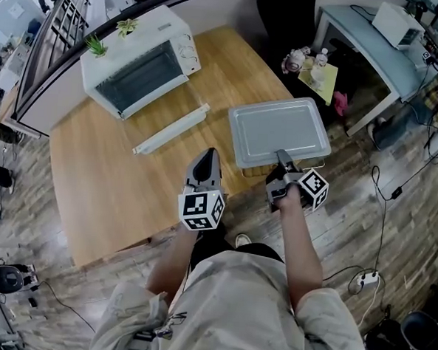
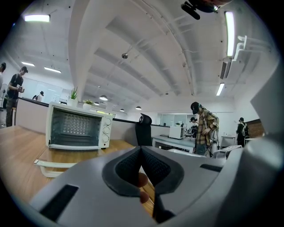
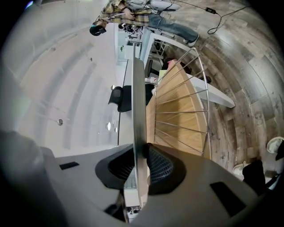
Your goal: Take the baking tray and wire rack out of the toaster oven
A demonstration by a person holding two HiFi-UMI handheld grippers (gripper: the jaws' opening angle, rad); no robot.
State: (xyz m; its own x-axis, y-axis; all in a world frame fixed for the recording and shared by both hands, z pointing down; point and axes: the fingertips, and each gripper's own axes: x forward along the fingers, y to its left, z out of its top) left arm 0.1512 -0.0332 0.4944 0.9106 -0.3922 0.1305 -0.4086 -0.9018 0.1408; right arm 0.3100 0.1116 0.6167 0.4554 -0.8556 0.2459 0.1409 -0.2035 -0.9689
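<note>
Baking tray (image 1: 279, 130) is clamped at near edge by right gripper (image 1: 283, 160), long axis crosswise, wire rack (image 3: 186, 111) beneath; left gripper (image 1: 207, 161), closed, empty, is held alongside.

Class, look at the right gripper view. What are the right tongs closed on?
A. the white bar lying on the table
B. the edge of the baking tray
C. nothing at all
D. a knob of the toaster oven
B: the pads of the right tongs press from both sides on the thin edge of the baking tray, and the head view shows them at its near rim.
</note>
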